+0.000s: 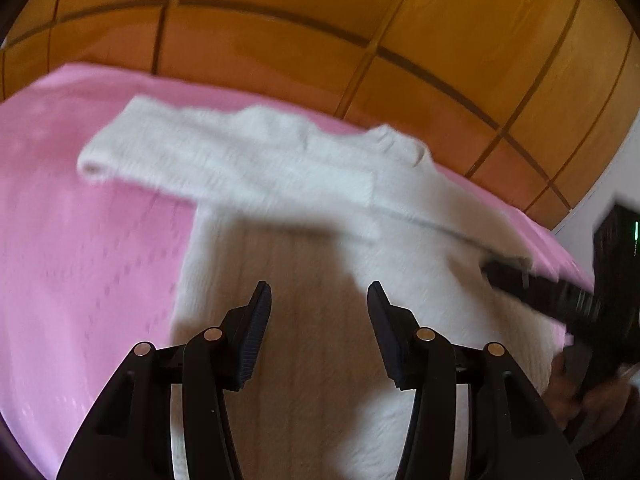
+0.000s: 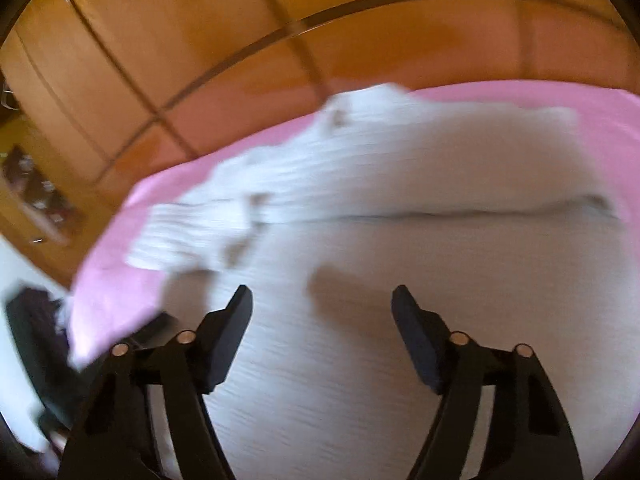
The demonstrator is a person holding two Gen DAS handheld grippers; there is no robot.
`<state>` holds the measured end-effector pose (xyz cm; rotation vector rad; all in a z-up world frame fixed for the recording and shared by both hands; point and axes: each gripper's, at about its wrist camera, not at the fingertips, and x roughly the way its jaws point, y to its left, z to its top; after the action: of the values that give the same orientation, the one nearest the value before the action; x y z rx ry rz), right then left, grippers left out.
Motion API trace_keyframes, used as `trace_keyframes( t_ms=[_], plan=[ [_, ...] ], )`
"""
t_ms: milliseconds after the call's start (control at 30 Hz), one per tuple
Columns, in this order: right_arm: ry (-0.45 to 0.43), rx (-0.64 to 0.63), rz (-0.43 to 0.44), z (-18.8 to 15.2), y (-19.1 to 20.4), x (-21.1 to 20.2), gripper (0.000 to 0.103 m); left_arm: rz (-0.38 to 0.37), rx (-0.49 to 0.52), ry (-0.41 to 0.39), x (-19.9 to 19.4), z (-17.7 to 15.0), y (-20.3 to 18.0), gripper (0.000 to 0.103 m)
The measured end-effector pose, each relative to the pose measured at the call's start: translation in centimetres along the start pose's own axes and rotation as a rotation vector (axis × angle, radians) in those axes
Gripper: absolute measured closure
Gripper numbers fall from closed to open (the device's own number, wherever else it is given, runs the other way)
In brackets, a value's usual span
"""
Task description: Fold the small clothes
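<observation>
One ribbed white sweater [image 1: 304,208]; pink sheet [image 1: 80,240]

White rib-knit sweater [image 1: 304,240] on a pink sheet [image 1: 80,260] with a faint dotted pattern; orange-brown wooden panelling [image 1: 280,40] with dark seams; black grippers [image 1: 319,300].

Motion blur smears the white sweater [image 2: 400,184]; its lower hem is cut off.
</observation>
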<state>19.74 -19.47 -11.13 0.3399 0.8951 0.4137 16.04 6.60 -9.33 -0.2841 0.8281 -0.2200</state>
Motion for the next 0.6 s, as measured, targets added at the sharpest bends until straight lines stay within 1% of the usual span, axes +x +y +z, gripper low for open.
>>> trace_keyframes(
  t_ms=[67, 100, 133, 200, 233, 267, 300, 333, 367, 400, 467, 500, 533, 600],
  plan=[
    [0.066, 0.01, 0.076, 1.5, 2.1, 3.1, 0.037, 0.006, -0.024, 0.008, 0.3, -0.8, 0.9, 0.054],
    [0.098, 0.019, 0.096, 2.1, 2.9, 4.7, 0.038, 0.0, -0.031, 0.002, 0.3, -1.1, 1.2, 0.054],
    [0.125, 0.02, 0.101, 2.4, 3.7, 6.2, 0.039, -0.002, -0.032, -0.002, 0.3, -1.2, 1.2, 0.054],
    [0.161, 0.012, 0.081, 3.0, 5.1, 9.1, 0.039, 0.005, -0.021, 0.0, 0.6, -1.2, 1.2, 0.054],
    [0.168, -0.002, 0.065, 3.2, 5.8, 10.1, 0.042, 0.01, -0.015, -0.001, 0.8, -1.4, 1.2, 0.054],
    [0.17, -0.028, 0.04, 3.5, 6.4, 10.8, 0.058, 0.014, -0.007, -0.004, 0.8, -1.5, 1.1, 0.054],
    [0.175, -0.062, 0.014, 3.7, 7.1, 11.5, 0.069, 0.018, -0.001, -0.007, 1.0, -1.5, 1.0, 0.053],
    [0.187, -0.11, -0.011, 3.8, 8.1, 11.7, 0.091, 0.018, 0.001, -0.01, 1.0, -1.6, 1.0, 0.052],
    [0.184, -0.143, -0.02, 4.2, 8.9, 11.5, 0.097, 0.012, 0.002, -0.013, 1.0, -1.7, 1.0, 0.051],
    [0.145, -0.172, -0.026, 4.8, 9.6, 10.6, 0.097, 0.011, 0.002, -0.017, 1.0, -1.8, 1.1, 0.051],
    [0.054, -0.225, -0.008, 6.3, 10.8, 7.7, 0.097, 0.013, 0.004, -0.021, 1.2, -1.8, 1.1, 0.051],
    [0.026, -0.236, -0.001, 6.8, 11.0, 6.6, 0.097, 0.012, 0.006, -0.021, 1.2, -1.8, 1.0, 0.048],
    [-0.03, -0.256, 0.006, 7.9, 11.4, 4.5, 0.097, 0.009, 0.011, -0.021, 1.2, -1.9, 1.0, 0.045],
    [-0.111, -0.275, 0.01, 9.3, 11.6, 1.5, 0.097, 0.021, 0.031, -0.022, 1.6, -2.0, 0.6, 0.045]
  ],
)
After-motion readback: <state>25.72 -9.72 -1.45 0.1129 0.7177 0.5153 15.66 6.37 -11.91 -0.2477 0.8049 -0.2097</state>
